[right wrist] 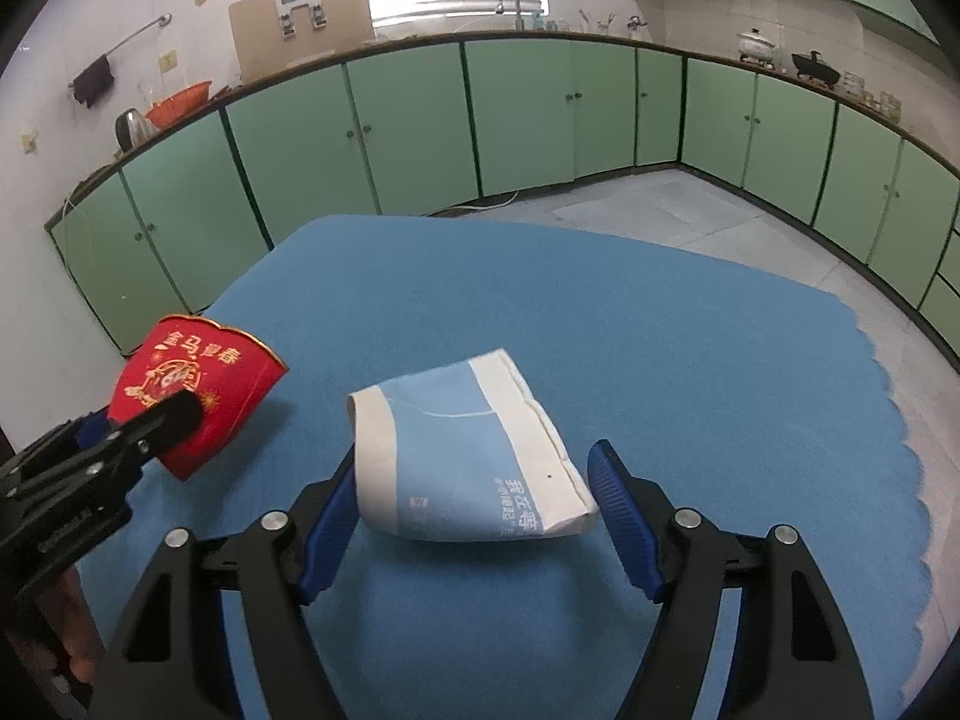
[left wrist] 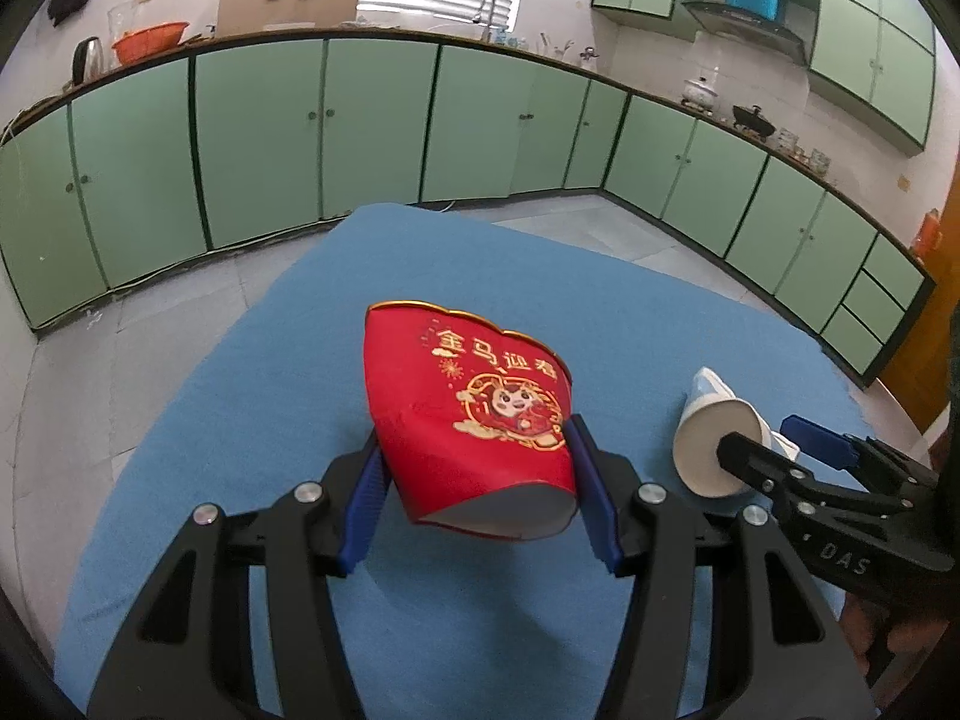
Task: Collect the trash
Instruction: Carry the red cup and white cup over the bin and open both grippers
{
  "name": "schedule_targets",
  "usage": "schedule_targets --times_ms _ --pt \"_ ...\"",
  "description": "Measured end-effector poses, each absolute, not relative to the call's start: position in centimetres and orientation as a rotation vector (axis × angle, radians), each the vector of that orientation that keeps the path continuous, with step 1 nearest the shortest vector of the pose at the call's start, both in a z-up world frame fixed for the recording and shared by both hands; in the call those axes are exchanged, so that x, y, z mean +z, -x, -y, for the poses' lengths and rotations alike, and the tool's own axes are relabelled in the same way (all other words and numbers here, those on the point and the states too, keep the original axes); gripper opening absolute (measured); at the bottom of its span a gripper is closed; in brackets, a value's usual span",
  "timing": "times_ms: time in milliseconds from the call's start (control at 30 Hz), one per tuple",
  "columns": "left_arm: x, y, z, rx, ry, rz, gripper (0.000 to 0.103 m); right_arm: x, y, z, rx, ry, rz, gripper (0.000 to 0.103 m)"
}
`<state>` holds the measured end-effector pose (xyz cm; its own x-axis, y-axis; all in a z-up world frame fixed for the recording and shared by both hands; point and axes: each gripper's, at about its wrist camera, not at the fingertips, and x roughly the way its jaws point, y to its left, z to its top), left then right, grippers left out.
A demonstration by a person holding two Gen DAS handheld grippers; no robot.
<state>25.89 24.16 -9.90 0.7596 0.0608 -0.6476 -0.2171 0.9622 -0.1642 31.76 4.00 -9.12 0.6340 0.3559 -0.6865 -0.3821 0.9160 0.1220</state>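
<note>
Gripping the red paper cup (left wrist: 474, 420) between its two blue pads (left wrist: 363, 510), my left gripper (left wrist: 477, 498) holds it squeezed flat, base end toward me and the gold-edged, scalloped rim pointing away over the blue table cover (left wrist: 240, 420). Both pads press on the cup's sides near its base, and the cup appears lifted off the cloth, though I cannot be sure from this angle. Gold characters and a cartoon figure show on the cup's upper face. Off to the right in that view lies the blue-and-white paper cup (left wrist: 714, 420), on its side with its round white bottom facing the camera, and my right gripper (left wrist: 762, 444) reaches in around it. From the right wrist camera the same blue-and-white paper cup (right wrist: 462, 456) sits crushed between the fingers of my right gripper (right wrist: 474, 504), its open mouth pointing away and to the right. The left pad (right wrist: 330, 516) touches the cup's white lower band; the right pad (right wrist: 618, 516) stands just beside the crumpled rim, and I cannot tell whether it presses on it. Those jaws stand fairly wide around the cup. At the left edge of that view my left gripper (right wrist: 126, 420) shows with the red cup (right wrist: 198, 390) clamped in it. Beyond the table runs a row of green cabinets (left wrist: 258, 132).
</note>
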Motion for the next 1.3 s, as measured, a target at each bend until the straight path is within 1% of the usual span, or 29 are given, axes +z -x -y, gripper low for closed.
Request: schedule_targets --times_ms 367,767,1067,1300 --pt "-7.8 -24.1 -17.2 0.029 0.202 -0.670 0.054 -5.4 -27.7 3.9 0.347 -0.013 -0.718 0.072" --pt "-5.9 -22.2 -6.4 -0.141 0.165 -0.635 0.054 -3.1 -22.2 14.3 0.213 -0.048 -0.665 0.072" --pt "-5.7 -21.2 1.5 -0.266 0.130 -0.626 0.054 -1.8 -18.7 22.2 0.080 -0.076 -0.616 0.072" --pt "-6.9 -20.4 7.9 -0.359 0.114 -0.648 0.054 -2.1 -16.2 27.2 -0.005 -0.099 -0.606 0.072"
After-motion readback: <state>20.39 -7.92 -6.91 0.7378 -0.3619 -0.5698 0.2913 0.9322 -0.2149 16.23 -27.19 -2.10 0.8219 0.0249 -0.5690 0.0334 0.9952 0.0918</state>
